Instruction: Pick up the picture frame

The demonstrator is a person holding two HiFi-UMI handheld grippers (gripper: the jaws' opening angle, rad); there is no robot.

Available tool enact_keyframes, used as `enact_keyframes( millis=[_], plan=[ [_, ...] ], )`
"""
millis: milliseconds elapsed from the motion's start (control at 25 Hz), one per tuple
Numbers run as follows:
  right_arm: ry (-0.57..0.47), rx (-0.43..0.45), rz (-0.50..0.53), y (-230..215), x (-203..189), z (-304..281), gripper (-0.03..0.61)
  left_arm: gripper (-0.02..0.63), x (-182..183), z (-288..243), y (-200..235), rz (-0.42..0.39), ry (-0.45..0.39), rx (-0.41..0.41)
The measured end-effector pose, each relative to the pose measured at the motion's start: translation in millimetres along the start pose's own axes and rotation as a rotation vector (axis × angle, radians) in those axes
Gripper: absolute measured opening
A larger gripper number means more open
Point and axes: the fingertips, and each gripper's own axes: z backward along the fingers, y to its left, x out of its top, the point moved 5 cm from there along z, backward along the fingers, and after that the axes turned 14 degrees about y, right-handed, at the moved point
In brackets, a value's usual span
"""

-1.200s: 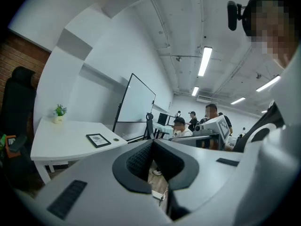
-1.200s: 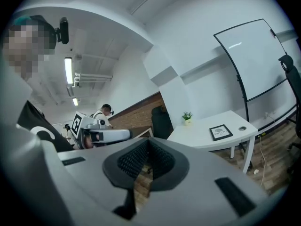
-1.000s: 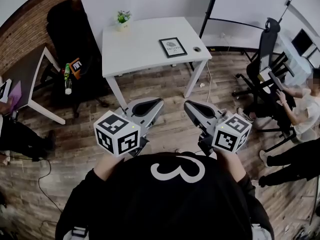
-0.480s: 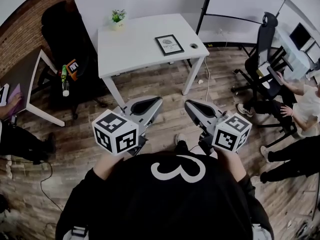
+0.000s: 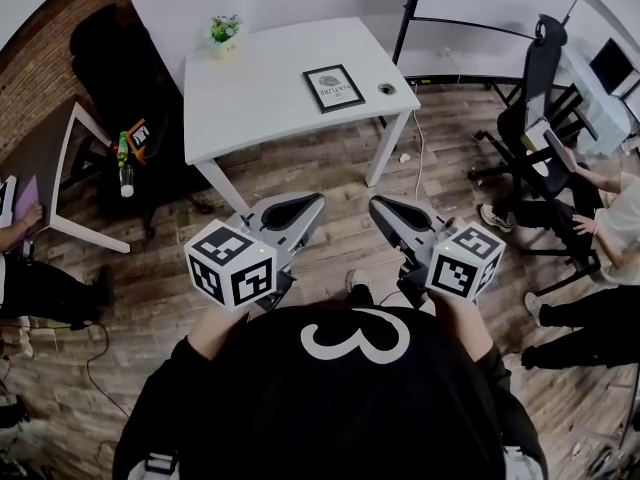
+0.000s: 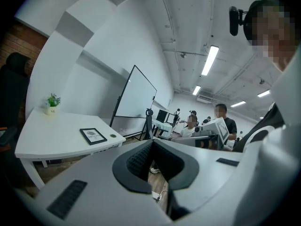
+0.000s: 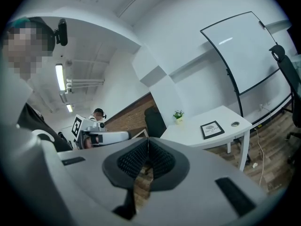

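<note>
The black picture frame (image 5: pixel 334 87) lies flat near the right end of the white table (image 5: pixel 250 98), far ahead of me. Both grippers are held side by side in front of the person's chest, over the wooden floor, well short of the table. My left gripper (image 5: pixel 318 201) is shut with nothing between its pads. My right gripper (image 5: pixel 375 206) is also shut and empty. In the left gripper view the frame (image 6: pixel 95 135) lies left of the shut jaws of the left gripper (image 6: pixel 151 142). In the right gripper view the frame (image 7: pixel 212 129) lies right of the right gripper (image 7: pixel 147 140).
A small potted plant (image 5: pixel 222 30) stands at the table's far left corner, and a round cable hole (image 5: pixel 386 88) is beside the frame. A whiteboard (image 5: pixel 480 3) and office chair (image 5: pixel 535 78) stand at the right. A dark chair (image 5: pixel 125 88) and side table (image 5: pixel 60 158) stand at the left.
The person has stepped toward the table, carrying both grippers along. In the head view the table and frame have slid left. Both grippers stay shut.
</note>
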Motion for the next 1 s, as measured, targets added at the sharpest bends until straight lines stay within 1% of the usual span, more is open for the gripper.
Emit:
enact_keyframes(
  millis=[360, 760, 840, 1000],
  plan=[
    [0.040, 0.021, -0.027, -78.0, 27.6, -10.2, 0.025, 0.017, 29.1, -64.6, 33.9, 0.059, 0.015, 0.015],
    [0.088, 0.051, -0.078, -180.0, 49.9, -15.9, 0.025, 0.017, 57.2, -156.0, 71.1, 0.136, 0.048, 0.035],
    [0.085, 0.062, -0.084, -197.0, 53.8, -14.7, 0.025, 0.017, 63.7, -171.0, 74.2, 0.138, 0.047, 0.038],
    [0.079, 0.089, -0.084, -225.1, 61.7, -12.4, 0.025, 0.017, 77.7, -196.6, 76.1, 0.110, 0.050, 0.051]
  ],
)
